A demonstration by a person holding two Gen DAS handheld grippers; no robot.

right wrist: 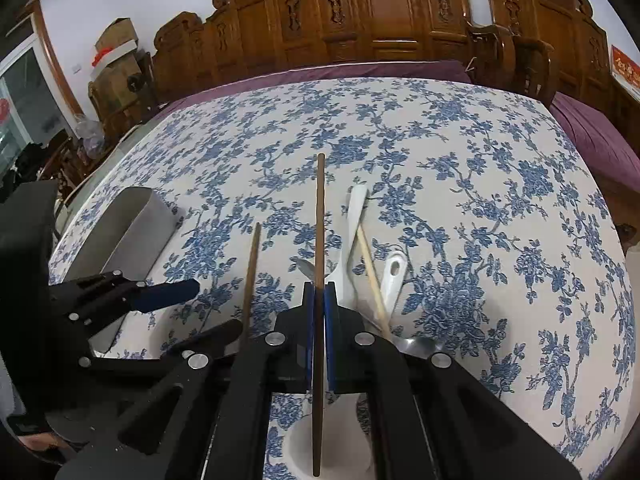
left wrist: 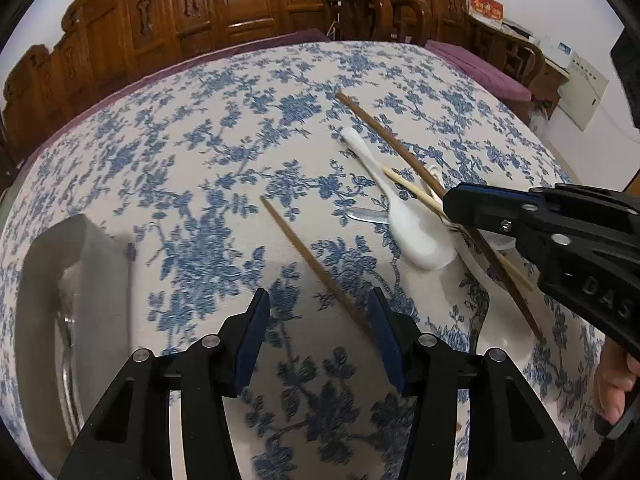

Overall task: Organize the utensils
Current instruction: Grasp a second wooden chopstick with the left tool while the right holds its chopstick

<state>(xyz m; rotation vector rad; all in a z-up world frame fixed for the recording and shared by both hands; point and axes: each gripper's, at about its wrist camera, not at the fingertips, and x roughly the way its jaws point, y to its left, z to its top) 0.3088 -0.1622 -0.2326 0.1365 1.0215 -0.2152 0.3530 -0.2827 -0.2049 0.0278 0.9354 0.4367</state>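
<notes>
My right gripper [right wrist: 319, 292] is shut on a dark brown chopstick [right wrist: 320, 216], which runs lengthwise between its pads and sticks out past both ends. In the left wrist view that right gripper [left wrist: 446, 200] holds the same chopstick [left wrist: 384, 136] tilted over the utensil pile. A second dark chopstick [left wrist: 304, 252] lies flat on the cloth. Its near end lies between the fingers of my open left gripper [left wrist: 320, 320], close to the right pad, with no pad pressing on it. In the pile are a white spoon [left wrist: 404, 224], a pale chopstick [left wrist: 416, 190] and a metal utensil tip [left wrist: 366, 214].
A grey oblong container [left wrist: 96, 264] stands at the left with a metal utensil inside; it also shows as the container [right wrist: 136, 228] in the right wrist view. A second white spoon handle [right wrist: 394, 276] and a metal spoon [right wrist: 418, 344] lie beside my right gripper. Carved wooden furniture stands behind the flowered table.
</notes>
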